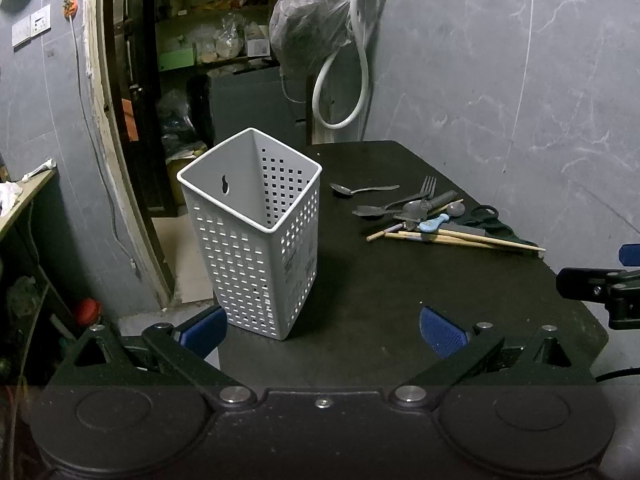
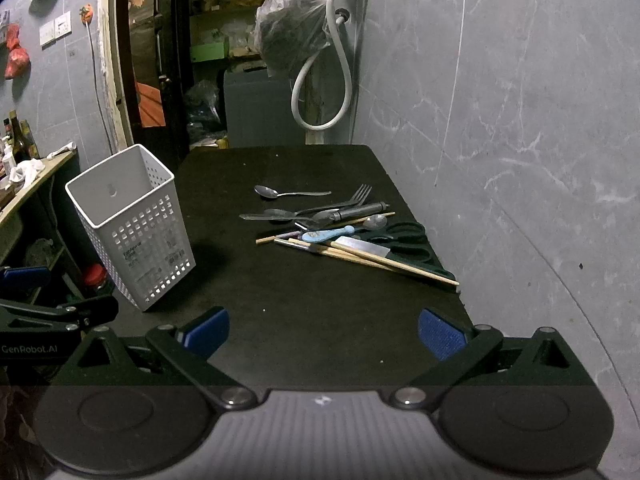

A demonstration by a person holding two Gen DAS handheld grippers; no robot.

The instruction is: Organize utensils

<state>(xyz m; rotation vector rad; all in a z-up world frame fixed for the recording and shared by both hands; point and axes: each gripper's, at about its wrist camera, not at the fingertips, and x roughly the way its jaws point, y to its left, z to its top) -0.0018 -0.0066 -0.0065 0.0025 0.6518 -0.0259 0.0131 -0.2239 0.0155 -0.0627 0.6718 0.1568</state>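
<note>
At 11 o'clock on the black surface (image 2: 304,320) stands the empty white perforated plastic basket (image 2: 132,228); mixed utensils (image 2: 340,232) lie at 1 o'clock, within reach. Left hand-held gripper (image 1: 323,330) and right hand-held gripper (image 2: 323,330) are spread wide, holding nothing, ready to pick.

One white perforated basket (image 2: 132,232) stands on the worktop (image 2: 312,312). The pile holds one fork (image 2: 354,199), one pair of scissors (image 2: 404,236), one blue-handled utensil (image 2: 326,234) and several wooden chopsticks (image 2: 384,262). At least three metal spoons show; one spoon (image 2: 280,192) lies apart.
</note>
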